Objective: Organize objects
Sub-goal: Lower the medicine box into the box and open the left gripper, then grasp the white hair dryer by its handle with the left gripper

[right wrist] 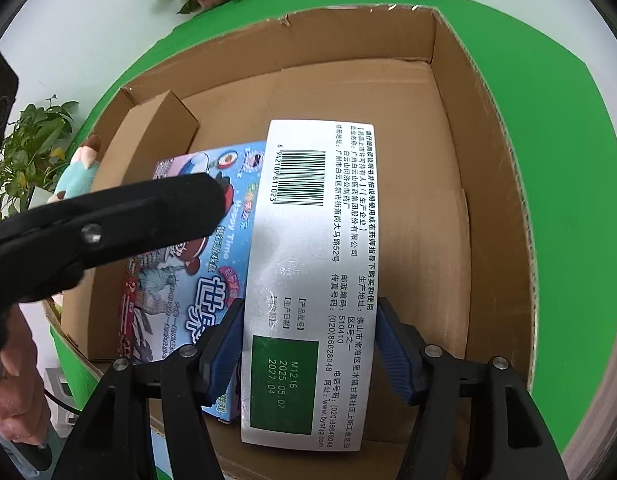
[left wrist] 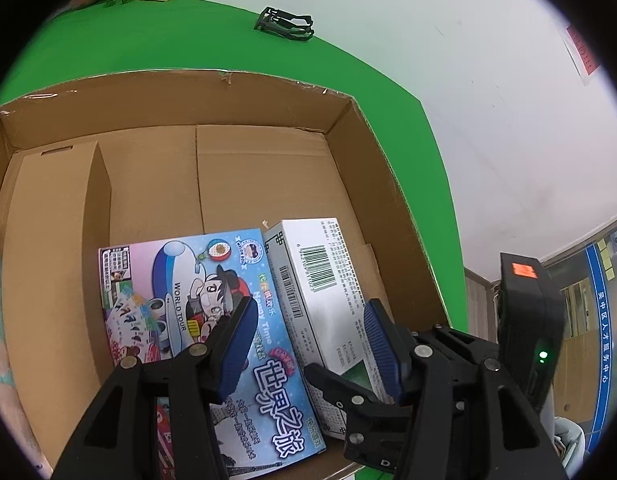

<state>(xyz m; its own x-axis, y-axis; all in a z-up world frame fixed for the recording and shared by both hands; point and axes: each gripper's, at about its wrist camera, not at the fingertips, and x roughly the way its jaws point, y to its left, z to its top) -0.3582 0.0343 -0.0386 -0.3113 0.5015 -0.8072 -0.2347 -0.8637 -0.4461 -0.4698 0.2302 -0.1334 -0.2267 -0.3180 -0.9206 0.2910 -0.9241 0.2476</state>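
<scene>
A brown cardboard box (right wrist: pixel 488 128) on green cloth (right wrist: pixel 568 120) holds a white barcode-printed carton (right wrist: pixel 308 240) and a blue cartoon box (left wrist: pixel 228 320).

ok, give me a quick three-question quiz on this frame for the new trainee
1. Which item lies between the fingers of the right gripper?
A. blue game box
B. white box
C. plush toy
2. True or false: the black clip lies inside the cardboard box.
3. Name the item standing against the cardboard box's left wall.

Key
1. B
2. False: the black clip lies outside it, on the green table.
3. The plain brown carton.
</scene>
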